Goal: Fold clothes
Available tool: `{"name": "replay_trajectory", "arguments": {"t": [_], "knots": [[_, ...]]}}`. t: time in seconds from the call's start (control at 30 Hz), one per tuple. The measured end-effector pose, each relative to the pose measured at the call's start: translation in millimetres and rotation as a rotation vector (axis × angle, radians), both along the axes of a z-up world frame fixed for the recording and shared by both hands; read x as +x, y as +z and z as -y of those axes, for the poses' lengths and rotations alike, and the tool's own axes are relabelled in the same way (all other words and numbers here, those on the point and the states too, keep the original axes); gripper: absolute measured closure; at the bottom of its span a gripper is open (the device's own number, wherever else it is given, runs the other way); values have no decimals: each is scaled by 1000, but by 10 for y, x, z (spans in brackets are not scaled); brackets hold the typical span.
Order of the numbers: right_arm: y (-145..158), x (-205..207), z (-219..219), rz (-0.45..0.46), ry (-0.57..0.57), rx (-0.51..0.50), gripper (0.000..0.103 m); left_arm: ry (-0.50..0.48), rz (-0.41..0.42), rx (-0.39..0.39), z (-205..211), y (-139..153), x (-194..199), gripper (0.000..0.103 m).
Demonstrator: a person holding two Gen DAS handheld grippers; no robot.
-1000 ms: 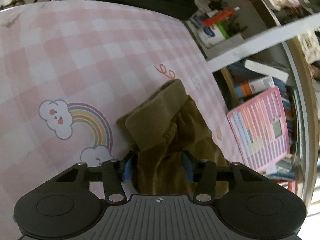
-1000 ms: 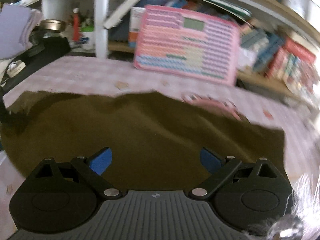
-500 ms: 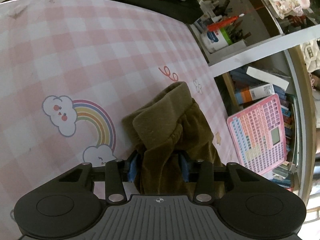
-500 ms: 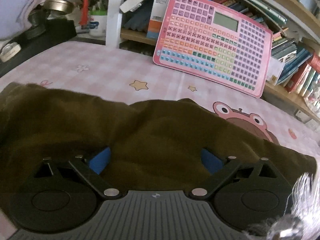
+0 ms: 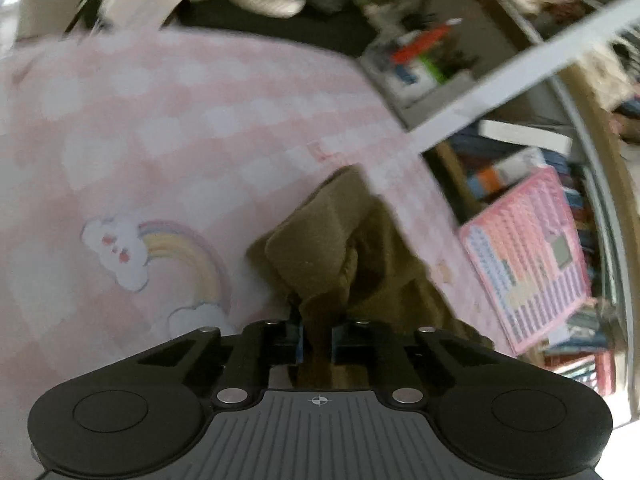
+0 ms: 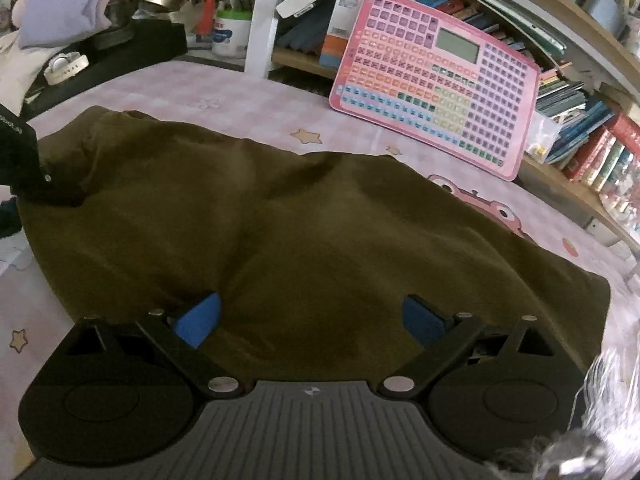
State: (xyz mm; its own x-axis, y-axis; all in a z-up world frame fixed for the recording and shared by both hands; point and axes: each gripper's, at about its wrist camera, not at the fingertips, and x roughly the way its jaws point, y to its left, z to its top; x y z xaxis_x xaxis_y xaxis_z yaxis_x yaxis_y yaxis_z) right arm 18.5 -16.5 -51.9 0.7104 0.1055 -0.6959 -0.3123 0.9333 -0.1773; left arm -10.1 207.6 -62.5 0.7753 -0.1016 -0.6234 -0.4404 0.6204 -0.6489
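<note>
Fleece, soft and limp by the look of it: one olive-brown garment [image 6: 280,224] lies spread on the pink checked counter [image 5: 168,128], best taken at cuffs or hems. The left tongs [image 5: 317,338] have just been closing and now pinch a bunched fold by its cuff [image 5: 316,248]. The right tongs [image 6: 310,316] gape wide over the near edge, holding nothing.

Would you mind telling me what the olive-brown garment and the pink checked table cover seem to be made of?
The olive-brown garment looks like soft, matte knit or fleece: it bunches in rounded folds, without shine. The pink checked table cover looks smooth and printed, possibly wipeable plastic or cloth; blur leaves that open.
</note>
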Motion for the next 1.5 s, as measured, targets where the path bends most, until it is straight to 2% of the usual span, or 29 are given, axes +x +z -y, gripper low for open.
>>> {"name": "replay_trajectory", "arguments": {"t": [0.03,0.13,0.27,0.33,0.47,0.5,0.57,0.6,0.63,0.7,0.77,0.9,1.07,1.17,1.23,1.3,1.33,1.37,1.4,1.47,1.5], "knots": [[10,13,30,-9,5,18,6,-29,34,41,63,111,-14,94],[119,-22,193,-20,3,103,6,-148,138,228,372,507,-62,94],[319,-218,582,21,7,180,6,-299,218,508,968,889,-143,94],[392,-307,846,21,-2,207,6,-365,228,624,1292,980,-157,94],[436,-463,1445,-9,-13,253,6,-477,221,824,1935,978,-188,90],[432,-486,1587,-22,-7,266,6,-506,194,859,2089,931,-179,86],[404,-522,1846,-52,1,292,6,-577,117,893,2360,812,-152,70],[375,-530,1966,-75,3,307,6,-618,66,889,2487,745,-116,52],[345,-537,2084,-97,5,321,6,-657,19,875,2597,678,-87,42],[279,-534,2262,-143,7,341,6,-704,-40,804,2708,582,-101,41],[234,-521,2387,-184,18,363,6,-683,-57,735,2720,579,-188,33],[240,-441,2488,-256,90,445,6,-542,-47,613,2512,696,-431,30],[261,-72,2425,-400,125,687,6,-298,-20,489,2183,835,-858,30],[123,256,2284,-582,48,851,6,-207,-22,444,2103,857,-1059,30],[-15,436,2158,-707,-67,907,6,-185,-30,445,2113,863,-1130,30],[-62,529,2068,-726,-142,920,9,-172,-38,455,2132,871,-1184,30],[-22,551,2036,-713,-104,941,27,-168,-41,461,2143,878,-1202,30],[19,572,2003,-699,-66,961,63,-167,-39,472,2157,889,-1203,30],[59,594,1970,-686,-27,980,76,-167,-38,482,2172,900,-1204,30],[140,637,1905,-658,50,1019,83,-163,-35,492,2179,912,-1219,30],[175,655,1880,-643,88,1041,84,-160,-36,490,2175,911,-1227,30]]}}
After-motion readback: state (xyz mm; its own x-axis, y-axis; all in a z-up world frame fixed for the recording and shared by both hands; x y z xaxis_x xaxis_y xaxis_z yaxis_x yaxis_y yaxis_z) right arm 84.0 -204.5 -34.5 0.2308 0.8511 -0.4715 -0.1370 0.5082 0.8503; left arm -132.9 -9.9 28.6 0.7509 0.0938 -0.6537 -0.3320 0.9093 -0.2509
